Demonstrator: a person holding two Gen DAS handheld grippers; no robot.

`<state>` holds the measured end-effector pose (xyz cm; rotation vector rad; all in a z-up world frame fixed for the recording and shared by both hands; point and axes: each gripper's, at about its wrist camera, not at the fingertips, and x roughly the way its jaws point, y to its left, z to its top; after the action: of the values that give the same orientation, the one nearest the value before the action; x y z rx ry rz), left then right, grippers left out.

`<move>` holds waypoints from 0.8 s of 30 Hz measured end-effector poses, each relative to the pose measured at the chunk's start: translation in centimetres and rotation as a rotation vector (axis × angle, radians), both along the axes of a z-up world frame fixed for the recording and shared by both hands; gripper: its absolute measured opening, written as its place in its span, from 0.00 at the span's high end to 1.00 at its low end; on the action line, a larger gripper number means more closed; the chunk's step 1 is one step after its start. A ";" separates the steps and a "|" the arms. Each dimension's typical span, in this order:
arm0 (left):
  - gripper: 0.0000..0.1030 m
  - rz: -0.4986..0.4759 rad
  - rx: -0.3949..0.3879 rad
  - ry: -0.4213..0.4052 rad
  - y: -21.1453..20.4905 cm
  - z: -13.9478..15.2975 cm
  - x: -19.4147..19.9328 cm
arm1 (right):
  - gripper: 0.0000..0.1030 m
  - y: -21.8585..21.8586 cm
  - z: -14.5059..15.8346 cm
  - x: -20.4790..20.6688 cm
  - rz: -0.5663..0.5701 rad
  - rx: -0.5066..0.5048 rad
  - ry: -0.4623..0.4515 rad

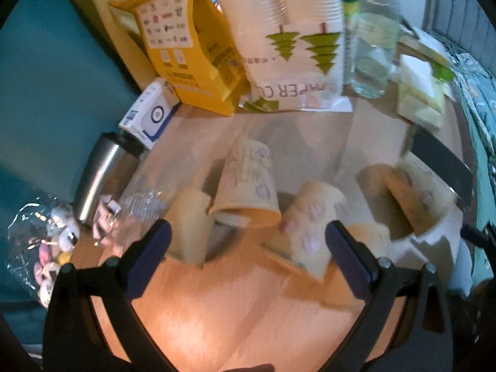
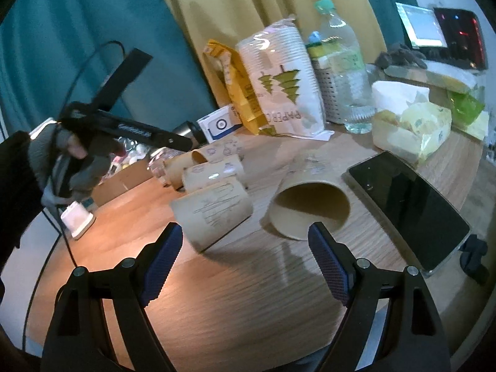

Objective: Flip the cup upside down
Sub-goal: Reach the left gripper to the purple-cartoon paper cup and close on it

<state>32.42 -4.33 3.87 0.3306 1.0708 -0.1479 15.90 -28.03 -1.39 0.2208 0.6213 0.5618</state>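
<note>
- The right hand-held gripper (image 2: 245, 241) is released, its jaws spread wide and holding nothing, above the wooden tabletop (image 2: 248, 294).
- Just beyond its fingertips a paper cup (image 2: 310, 204) lies on its side, the mouth turned toward the camera.
- Beside it to the left lies another cup (image 2: 214, 214) with a line drawing, and more cups behind.
- The left hand-held gripper (image 1: 248, 241) is also released and empty (this view is blurred), with several cups near its tips.
- A black phone (image 2: 409, 204) lies near the right edge of the tabletop.
- A bag of paper cups (image 2: 279, 83) and a water bottle (image 2: 344, 68) stand at the far edge.
</note>
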 end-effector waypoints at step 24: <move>0.38 0.009 0.032 0.212 -1.2 -7.5 9.0 | 0.17 -2.6 -1.7 3.1 -0.068 0.027 0.012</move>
<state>41.39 -5.53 -3.63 0.3442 1.2853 -0.1607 19.01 -30.66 -3.06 0.2702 0.6161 0.5033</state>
